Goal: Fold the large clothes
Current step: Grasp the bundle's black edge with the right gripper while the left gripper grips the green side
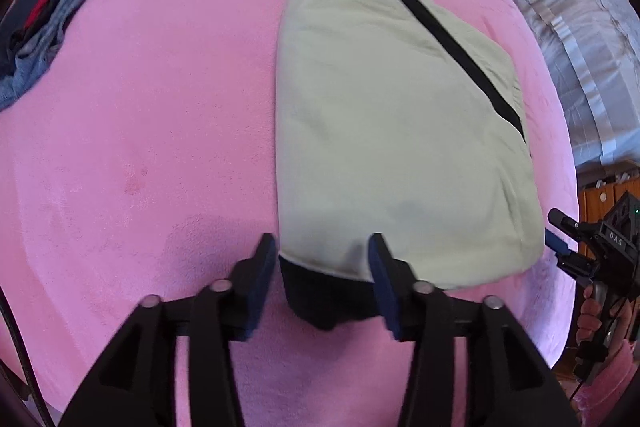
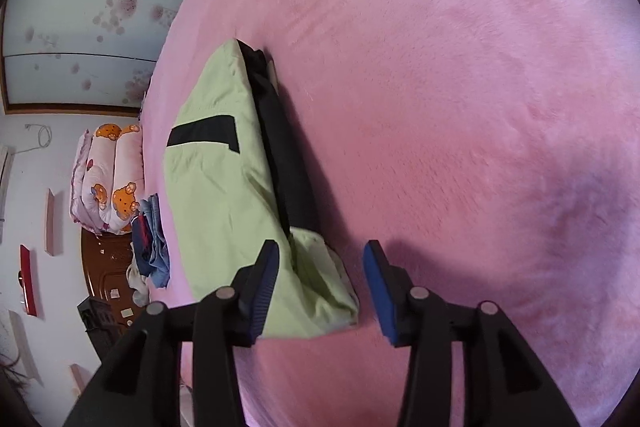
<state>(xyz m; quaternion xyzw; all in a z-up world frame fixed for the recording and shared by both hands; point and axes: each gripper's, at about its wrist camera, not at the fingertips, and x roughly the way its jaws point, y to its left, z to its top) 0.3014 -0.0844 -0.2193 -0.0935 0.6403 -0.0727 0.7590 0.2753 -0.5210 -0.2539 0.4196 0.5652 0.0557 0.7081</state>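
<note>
A pale green garment with a black stripe (image 1: 392, 131) lies folded into a flat packet on the pink bed cover (image 1: 160, 107). A black layer sticks out at its near edge. My left gripper (image 1: 323, 251) is open and empty, its fingers astride that near corner. In the right wrist view the same garment (image 2: 224, 195) lies to the left, its black inner layer along the edge. My right gripper (image 2: 322, 259) is open and empty, just above the garment's near corner. The right gripper also shows in the left wrist view (image 1: 560, 239), at the garment's right side.
A heap of blue and dark clothes (image 1: 40, 31) lies at the far left of the bed, also seen in the right wrist view (image 2: 150, 239). Rolled bear-print bedding (image 2: 108, 179) and a wooden headboard (image 2: 108, 275) stand beyond. A grey curtain (image 1: 580, 47) hangs at right.
</note>
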